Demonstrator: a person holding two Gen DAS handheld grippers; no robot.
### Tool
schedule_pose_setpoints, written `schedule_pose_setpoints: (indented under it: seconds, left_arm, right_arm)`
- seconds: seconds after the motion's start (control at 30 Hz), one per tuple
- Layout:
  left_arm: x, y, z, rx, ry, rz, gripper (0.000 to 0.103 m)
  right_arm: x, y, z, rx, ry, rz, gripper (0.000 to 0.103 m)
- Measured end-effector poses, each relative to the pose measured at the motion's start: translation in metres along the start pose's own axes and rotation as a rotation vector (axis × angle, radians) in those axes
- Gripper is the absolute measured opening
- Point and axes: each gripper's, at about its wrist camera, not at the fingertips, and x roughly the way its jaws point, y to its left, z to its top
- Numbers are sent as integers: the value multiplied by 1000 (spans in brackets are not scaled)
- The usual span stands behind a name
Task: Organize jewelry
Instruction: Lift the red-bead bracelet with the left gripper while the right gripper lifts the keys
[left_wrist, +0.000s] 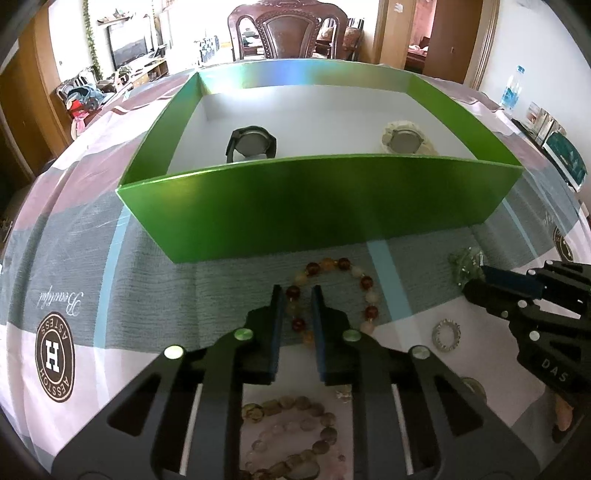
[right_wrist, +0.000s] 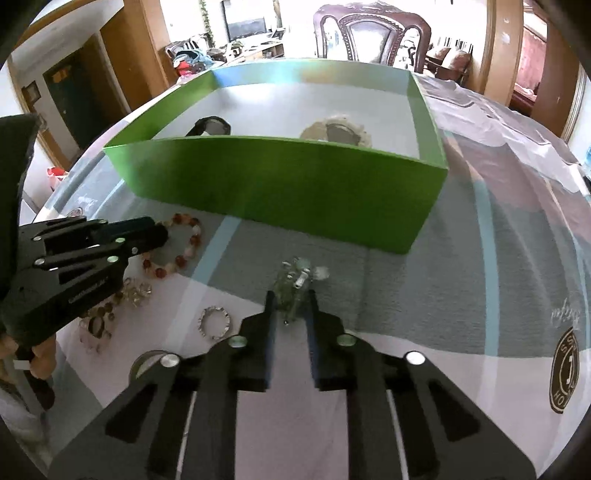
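Note:
A green box (left_wrist: 314, 199) (right_wrist: 280, 177) stands on the table and holds a black watch (left_wrist: 251, 142) (right_wrist: 210, 127) and a cream watch (left_wrist: 406, 142) (right_wrist: 338, 133). My left gripper (left_wrist: 297, 291) (right_wrist: 159, 230) is open, its fingers either side of the near left beads of a red and amber bead bracelet (left_wrist: 365, 284) (right_wrist: 188, 243) lying before the box. My right gripper (right_wrist: 290, 297) (left_wrist: 476, 273) is open around a clear green glass ornament (right_wrist: 295, 280) (left_wrist: 465, 264) on the cloth.
A silver ring bracelet (left_wrist: 446, 335) (right_wrist: 214, 322) lies between the grippers. A pale brown bead bracelet (left_wrist: 291, 424) (right_wrist: 99, 321) lies under my left gripper. A round metal piece (right_wrist: 147, 363) lies near. A wooden chair (left_wrist: 288, 29) stands behind the table.

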Motion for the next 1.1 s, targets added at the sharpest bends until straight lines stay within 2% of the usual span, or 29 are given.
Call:
schedule_pose_setpoints:
  seconds: [0.2,0.47,0.77,0.8,0.9,1.0,1.07,1.1]
  left_arm:
    - [-2,4,0,-17,-1,-13,8]
    - [-17,8,3,-43,-53,-34,8]
    - [-9,2,1,-22,-15,-25,9]
    - [-8,1,1,-18,-10,-22,10]
    - [-5,-1,0,-6,1,-17,22]
    - [-2,-1,-1,2,8,-8,26]
    - [-2,-2,-2,7,8,-4,39]
    - [-1,-2,-2,11,8,2,39]
  right_arm:
    - [-4,-3,0,20,-7,-5,10]
    - [-16,-9,3,28,-45,-4,10]
    - [-15,-1,1,-20,-30,-18,10]
    - [-15,-1,1,-22,-25,-19,10]
    - [-13,-1,1,-21,-7,-14,10]
    - [-10,-2,1,-18,5,-20,12]
    - [-10,-3,1,-11,6,-26,17]
    - [-9,-4,1,-5,5,-28,18]
